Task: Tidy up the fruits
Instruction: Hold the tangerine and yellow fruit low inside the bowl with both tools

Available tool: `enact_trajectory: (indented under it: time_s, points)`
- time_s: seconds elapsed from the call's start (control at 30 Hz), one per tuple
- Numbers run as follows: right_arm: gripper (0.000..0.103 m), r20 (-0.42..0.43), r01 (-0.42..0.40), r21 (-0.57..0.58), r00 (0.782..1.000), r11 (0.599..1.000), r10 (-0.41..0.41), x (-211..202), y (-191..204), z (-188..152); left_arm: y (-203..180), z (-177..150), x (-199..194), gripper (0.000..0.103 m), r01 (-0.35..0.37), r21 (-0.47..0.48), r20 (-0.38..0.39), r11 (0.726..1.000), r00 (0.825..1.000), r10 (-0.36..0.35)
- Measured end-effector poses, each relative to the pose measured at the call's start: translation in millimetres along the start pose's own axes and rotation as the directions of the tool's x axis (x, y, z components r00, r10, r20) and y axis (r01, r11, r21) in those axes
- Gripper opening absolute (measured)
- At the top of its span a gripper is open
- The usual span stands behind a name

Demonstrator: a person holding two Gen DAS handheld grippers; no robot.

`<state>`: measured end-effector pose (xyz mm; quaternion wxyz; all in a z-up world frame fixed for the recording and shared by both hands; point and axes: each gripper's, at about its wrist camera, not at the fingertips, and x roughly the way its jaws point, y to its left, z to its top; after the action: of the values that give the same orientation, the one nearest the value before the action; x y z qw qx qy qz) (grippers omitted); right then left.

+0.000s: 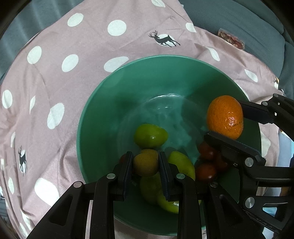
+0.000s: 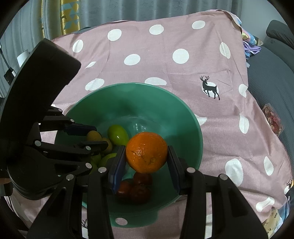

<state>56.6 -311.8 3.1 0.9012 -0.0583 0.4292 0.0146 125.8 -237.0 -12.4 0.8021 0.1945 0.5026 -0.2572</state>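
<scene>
A green bowl sits on a pink polka-dot cloth. Inside lie several green fruits and several dark red fruits. My left gripper is inside the bowl, shut on a small yellow-brown fruit. My right gripper is shut on an orange and holds it over the bowl, above the red fruits.
The pink cloth with white dots and deer prints covers the surface all around the bowl. A grey sofa lies beyond, with a packet of red snacks on it. Curtains hang behind.
</scene>
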Motion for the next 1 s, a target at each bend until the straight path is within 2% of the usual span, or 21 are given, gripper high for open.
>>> enact_trajectory:
  time_s: [1.0]
  points:
    - [0.045, -0.012, 0.01, -0.022, 1.0, 1.0, -0.011, -0.3, 2.5, 0.2, -1.6, 1.3, 1.2, 0.028, -0.009, 0.005, -0.02, 1.0, 1.0, 0.009]
